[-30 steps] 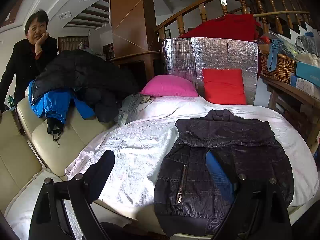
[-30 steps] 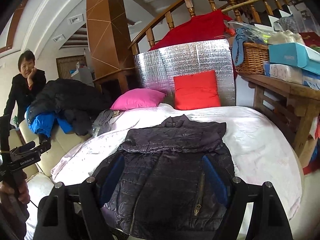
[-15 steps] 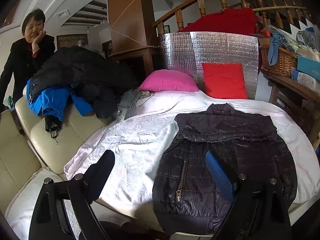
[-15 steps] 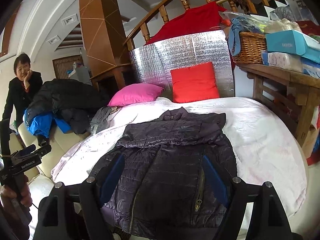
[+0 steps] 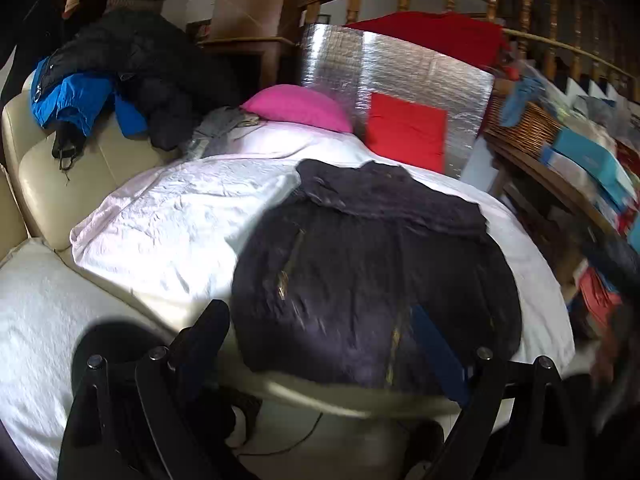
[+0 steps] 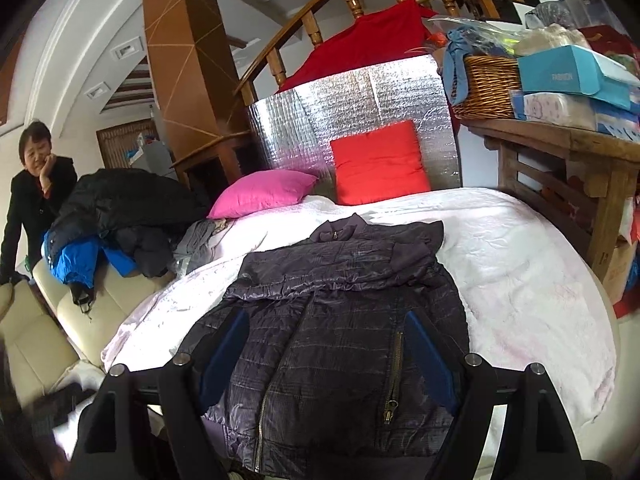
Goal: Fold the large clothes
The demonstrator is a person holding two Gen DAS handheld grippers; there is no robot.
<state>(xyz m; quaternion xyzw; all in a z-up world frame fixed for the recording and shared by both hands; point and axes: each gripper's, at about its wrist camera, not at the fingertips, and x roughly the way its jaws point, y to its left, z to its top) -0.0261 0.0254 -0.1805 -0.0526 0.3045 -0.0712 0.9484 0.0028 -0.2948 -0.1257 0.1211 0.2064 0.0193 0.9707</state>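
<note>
Jacket [image 6: 340, 320] lay flat on white cover [image 6: 520, 248]. Left gripper [image 5: 320, 344] and right gripper [image 6: 328, 344] both had fingers spread, nothing held.

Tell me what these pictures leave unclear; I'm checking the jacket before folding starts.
- Jacket hem: right wrist view, cut off by the bottom edge and the right gripper.
- Jacket's zips: left wrist view, smeared by motion blur.
- Jacket's sleeves: neither view shows where they lie.
- Shelf items: left wrist view, blurred.
</note>
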